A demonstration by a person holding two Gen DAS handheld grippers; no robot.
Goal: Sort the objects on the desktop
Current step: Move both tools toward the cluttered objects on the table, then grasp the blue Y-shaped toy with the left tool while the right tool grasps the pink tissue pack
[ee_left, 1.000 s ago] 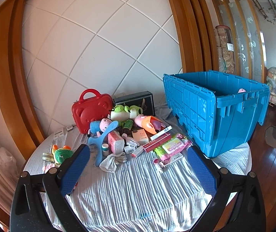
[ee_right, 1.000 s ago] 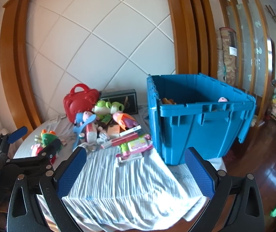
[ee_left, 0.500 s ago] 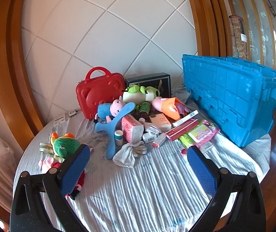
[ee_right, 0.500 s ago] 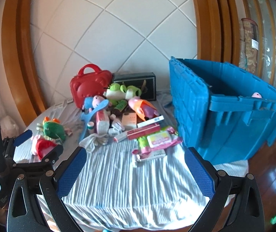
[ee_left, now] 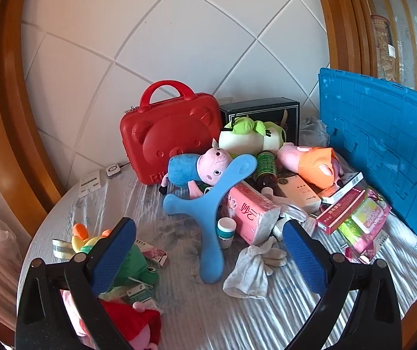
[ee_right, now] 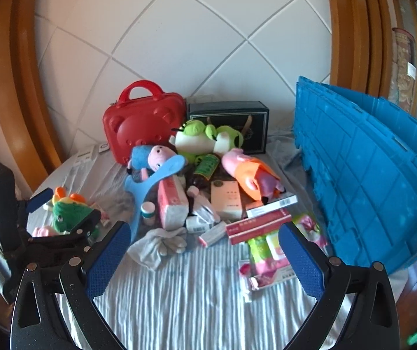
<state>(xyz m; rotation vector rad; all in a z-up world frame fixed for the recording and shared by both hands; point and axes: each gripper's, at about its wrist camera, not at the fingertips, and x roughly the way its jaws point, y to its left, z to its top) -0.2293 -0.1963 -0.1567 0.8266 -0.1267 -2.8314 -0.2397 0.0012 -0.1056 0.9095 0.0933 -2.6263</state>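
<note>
both grippers hover above the near edge of the round bench [ee_right: 196,297], which is covered in a rumpled pale striped cloth. left gripper [ee_left: 208,250]: blue-padded fingers spread wide, nothing between them; it sits over the left part of the clutter, its left finger [ee_left: 112,256] in front of a green frog plush with orange crest [ee_left: 134,265]. right gripper [ee_right: 204,258]: fingers also wide apart and empty, aimed at the middle of the pile. the left gripper shows in the right wrist view at the far left [ee_right: 62,224], beside the frog plush [ee_right: 68,210]. the clutter sits toward the back of the bench: a red hard-shell bear-face case with handle [ee_left: 170,137] stands against the white tiled wall, a dark rectangular box [ee_left: 262,112] beside it, a white and green plush [ee_left: 249,138] lying in front of the box. a blue-bodied pink pig plush [ee_left: 196,169] lies in front of the case, with a light blue y-shaped plastic piece [ee_left: 213,213] leaning across it and reaching down toward the fingers. just right of that, a pink tissue pack [ee_left: 250,213], a small white jar with teal band [ee_left: 226,229], a crumpled white glove [ee_left: 252,265], a dark green-labelled bottle [ee_left: 266,169], a pink pig plush in orange dress [ee_left: 313,164], flat red and white cartons [ee_left: 344,204] and a pink and green wipes packet [ee_left: 366,218]. a large blue plastic crate [ee_right: 369,180] stands at the right edge of the bench, touching the packets at its base.
</note>
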